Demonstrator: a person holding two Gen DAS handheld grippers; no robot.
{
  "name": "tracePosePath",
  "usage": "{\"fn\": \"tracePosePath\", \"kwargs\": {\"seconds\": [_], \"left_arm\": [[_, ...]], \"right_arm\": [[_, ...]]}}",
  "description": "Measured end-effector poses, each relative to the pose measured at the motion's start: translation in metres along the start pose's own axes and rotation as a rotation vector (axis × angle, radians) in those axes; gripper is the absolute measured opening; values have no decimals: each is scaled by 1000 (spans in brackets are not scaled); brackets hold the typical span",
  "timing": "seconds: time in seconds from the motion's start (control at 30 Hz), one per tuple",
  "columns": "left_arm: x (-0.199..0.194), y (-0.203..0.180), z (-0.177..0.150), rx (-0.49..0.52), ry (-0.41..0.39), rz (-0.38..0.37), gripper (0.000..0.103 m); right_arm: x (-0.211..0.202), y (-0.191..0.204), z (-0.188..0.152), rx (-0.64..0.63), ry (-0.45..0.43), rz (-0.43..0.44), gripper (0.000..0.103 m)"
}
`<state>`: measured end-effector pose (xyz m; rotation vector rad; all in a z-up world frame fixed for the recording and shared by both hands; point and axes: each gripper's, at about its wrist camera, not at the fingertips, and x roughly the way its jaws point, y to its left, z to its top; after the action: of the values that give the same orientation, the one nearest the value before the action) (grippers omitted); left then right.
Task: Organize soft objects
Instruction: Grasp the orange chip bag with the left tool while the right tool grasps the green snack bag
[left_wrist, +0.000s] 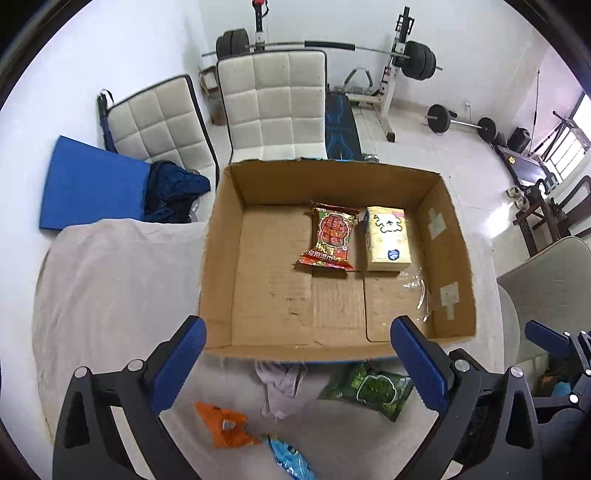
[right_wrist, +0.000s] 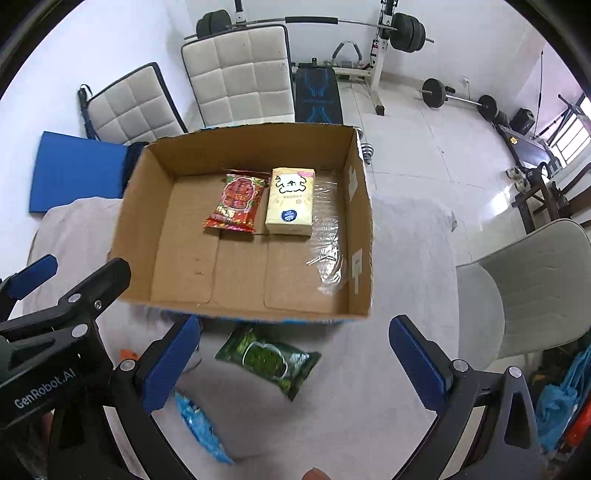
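Note:
An open cardboard box (left_wrist: 221, 258) (right_wrist: 360, 229) stands on a cloth-covered table. Inside lie a red packet (left_wrist: 331, 237) (right_wrist: 238, 201) and a cream tissue pack (left_wrist: 387, 239) (right_wrist: 291, 201), side by side at the back. In front of the box lie a green packet (left_wrist: 373, 389) (right_wrist: 267, 358), a grey cloth (left_wrist: 282, 384), an orange packet (left_wrist: 225, 424) and a blue packet (left_wrist: 291, 458) (right_wrist: 199, 424). My left gripper (left_wrist: 299, 369) is open and empty above the grey cloth. My right gripper (right_wrist: 295, 369) is open and empty above the green packet.
Clear plastic film (right_wrist: 325, 236) lies in the box's right side. Two white cushioned chairs (left_wrist: 273, 107) stand behind the table, with a blue mat (left_wrist: 92, 184) at the left. A grey chair (right_wrist: 528, 288) stands at the right. Gym weights (left_wrist: 417, 61) fill the back.

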<state>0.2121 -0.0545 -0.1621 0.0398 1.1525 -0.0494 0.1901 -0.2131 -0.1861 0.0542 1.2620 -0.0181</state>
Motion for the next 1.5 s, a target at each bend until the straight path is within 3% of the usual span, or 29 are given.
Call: {"fn": "tracePosePath", "kwargs": {"seconds": [0.27,0.4,0.57,0.77,0.87,1.03,1.13,1.17,1.3,1.37,1.43,1.5], "left_arm": [[-51,-9,-21,9,-60,-12,102],[-66,2,-25,-24,-57,-37,102],[-60,34,-42,-82,-18,-3,102],[-2,89,-91,-170,145,86,102],[33,108,-117,-220,241,112,102],[87,122,-151,-268,361,114,102],[107,123,-163,-279,405,101,102],[113,124,-166,-286,419,97,102],[128,123,-181,-301,457,84,102],[131,122,-188,-304,467,80,102],[136,125,-190,-305,479,76,102],[142,126,-193,-314,492,65,102]], "right_arm": [[-51,-1,-26,-15,-41,40,103],[-54,-1,-34,-49,-32,79,103],[4,13,-45,-206,74,27,103],[105,34,-70,-366,257,-17,103],[149,43,-78,-426,299,-56,103],[186,53,-82,-465,313,-98,103],[197,52,-84,-430,343,-73,88],[201,49,-85,-389,377,-47,79],[200,35,-93,-183,492,22,65],[194,31,-99,-79,544,91,66],[187,30,-99,-34,532,126,69],[181,33,-96,-53,486,109,81]]}}
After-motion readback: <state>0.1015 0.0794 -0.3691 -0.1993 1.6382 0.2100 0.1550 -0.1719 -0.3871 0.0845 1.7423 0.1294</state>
